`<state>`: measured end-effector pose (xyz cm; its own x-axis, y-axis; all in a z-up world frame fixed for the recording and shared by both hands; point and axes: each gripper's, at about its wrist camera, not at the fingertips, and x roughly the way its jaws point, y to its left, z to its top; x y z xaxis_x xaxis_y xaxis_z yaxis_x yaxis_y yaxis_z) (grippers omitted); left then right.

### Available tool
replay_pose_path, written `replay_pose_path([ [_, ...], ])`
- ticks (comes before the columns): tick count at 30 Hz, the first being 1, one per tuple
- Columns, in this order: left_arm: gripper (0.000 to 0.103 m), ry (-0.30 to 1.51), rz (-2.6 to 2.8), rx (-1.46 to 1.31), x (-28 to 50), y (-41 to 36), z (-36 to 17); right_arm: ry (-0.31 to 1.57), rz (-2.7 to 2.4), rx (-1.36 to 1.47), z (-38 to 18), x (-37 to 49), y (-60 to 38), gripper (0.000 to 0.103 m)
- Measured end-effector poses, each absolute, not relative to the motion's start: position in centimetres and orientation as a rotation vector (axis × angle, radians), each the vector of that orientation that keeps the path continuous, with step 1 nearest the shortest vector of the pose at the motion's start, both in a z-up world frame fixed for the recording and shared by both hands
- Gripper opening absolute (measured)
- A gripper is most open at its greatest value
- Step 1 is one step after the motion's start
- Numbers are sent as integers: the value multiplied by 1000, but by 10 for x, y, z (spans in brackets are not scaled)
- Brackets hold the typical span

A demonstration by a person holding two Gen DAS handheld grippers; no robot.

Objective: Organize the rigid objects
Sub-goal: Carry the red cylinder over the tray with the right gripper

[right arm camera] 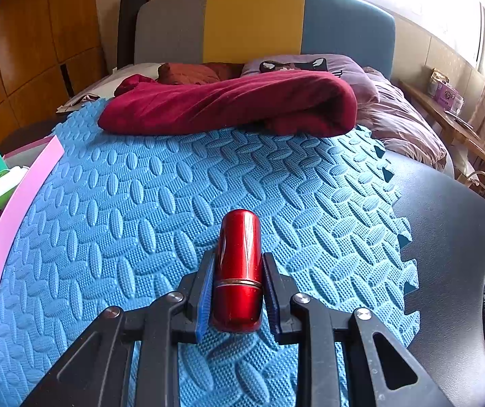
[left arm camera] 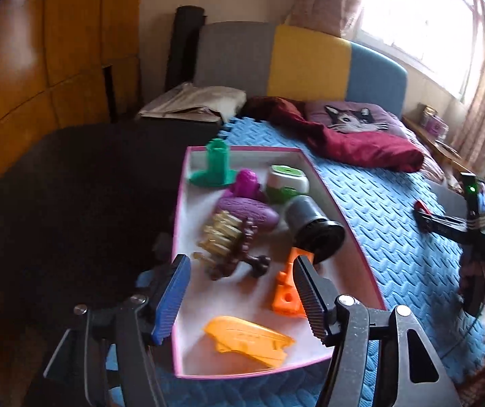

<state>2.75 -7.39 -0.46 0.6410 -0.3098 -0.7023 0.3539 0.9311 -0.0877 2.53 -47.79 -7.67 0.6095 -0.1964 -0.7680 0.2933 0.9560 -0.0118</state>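
My left gripper point(left arm camera: 242, 264) is open and empty above the near part of a pink-rimmed white box point(left arm camera: 181, 210). The box holds a green stand point(left arm camera: 213, 166), purple pieces point(left arm camera: 246, 203), a white-green case point(left arm camera: 286, 179), a grey-black cylinder point(left arm camera: 313, 227), a brown toy point(left arm camera: 232, 247), an orange block point(left arm camera: 285, 291) and an orange flat piece point(left arm camera: 249, 339). My right gripper point(right arm camera: 239, 264) is shut on a glossy red cylinder point(right arm camera: 239, 254) that lies on the blue foam mat point(right arm camera: 140, 203). That gripper also shows in the left wrist view point(left arm camera: 422, 208), far right.
A dark red blanket point(right arm camera: 229, 105) and a cat pillow point(left arm camera: 351, 118) lie at the mat's far end. Black table surface point(right arm camera: 452, 237) borders the mat on the right. The box's pink wall point(right arm camera: 12, 230) stands at the left in the right wrist view.
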Motion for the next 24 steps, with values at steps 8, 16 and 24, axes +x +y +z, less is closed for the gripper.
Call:
replay_pose_path([
  [8, 67, 767, -330, 49, 29, -58, 0, 917, -338, 161, -73, 27, -476, 26],
  [16, 67, 772, -320, 25, 30, -49, -3, 972, -327, 236, -68, 17, -450, 26],
  [24, 68, 782, -301, 5, 32, -41, -9, 889, -157, 283, -40, 9, -389, 26],
])
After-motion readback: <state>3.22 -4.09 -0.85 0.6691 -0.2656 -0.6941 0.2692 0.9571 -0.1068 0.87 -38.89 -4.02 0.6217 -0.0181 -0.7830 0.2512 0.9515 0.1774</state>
